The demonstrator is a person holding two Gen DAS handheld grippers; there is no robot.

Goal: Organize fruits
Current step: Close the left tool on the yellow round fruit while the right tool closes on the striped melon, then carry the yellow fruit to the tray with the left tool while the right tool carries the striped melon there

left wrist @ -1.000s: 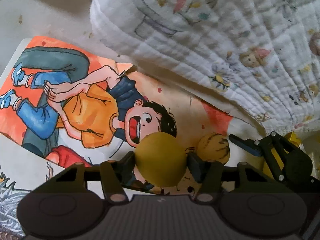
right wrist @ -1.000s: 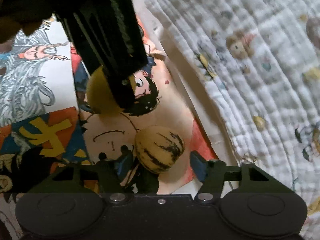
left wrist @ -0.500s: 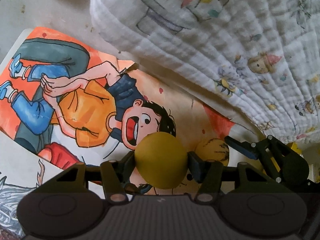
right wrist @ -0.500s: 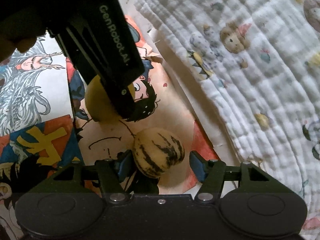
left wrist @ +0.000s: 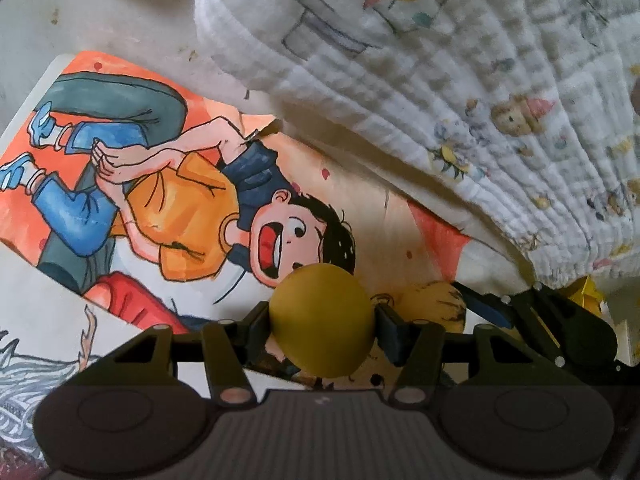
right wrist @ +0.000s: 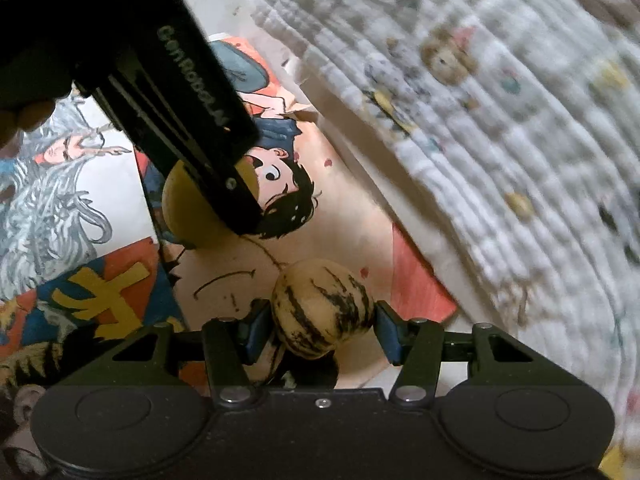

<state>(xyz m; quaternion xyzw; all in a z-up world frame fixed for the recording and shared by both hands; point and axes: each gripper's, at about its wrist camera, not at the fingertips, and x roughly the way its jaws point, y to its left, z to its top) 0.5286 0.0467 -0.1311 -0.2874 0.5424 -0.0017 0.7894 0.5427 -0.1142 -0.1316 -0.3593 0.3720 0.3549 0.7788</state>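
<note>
A plain yellow round fruit (left wrist: 322, 316) sits between the pads of my left gripper (left wrist: 323, 326), which is shut on it just above the comic sheet. Right beside it lies a pale fruit with dark stripes (right wrist: 320, 308). My right gripper (right wrist: 323, 325) is around that striped fruit, its jaws closing, and both blue pads touch its sides. In the right wrist view the left gripper's black finger (right wrist: 236, 200) covers part of the yellow fruit (right wrist: 188, 220). The striped fruit (left wrist: 436, 304) also peeks out behind the yellow one in the left wrist view.
Both fruits are over a colourful comic-print sheet (left wrist: 140, 180). A thick white quilted blanket (left wrist: 440, 80) with cartoon prints rises along the far and right side. A small yellow object (left wrist: 592, 292) shows under its edge. A hand (right wrist: 28, 116) holds the left gripper.
The right gripper's jaws have narrowed from a loose gap to touching the striped fruit, and its view has rolled a little. The left gripper kept still, holding the yellow fruit.
</note>
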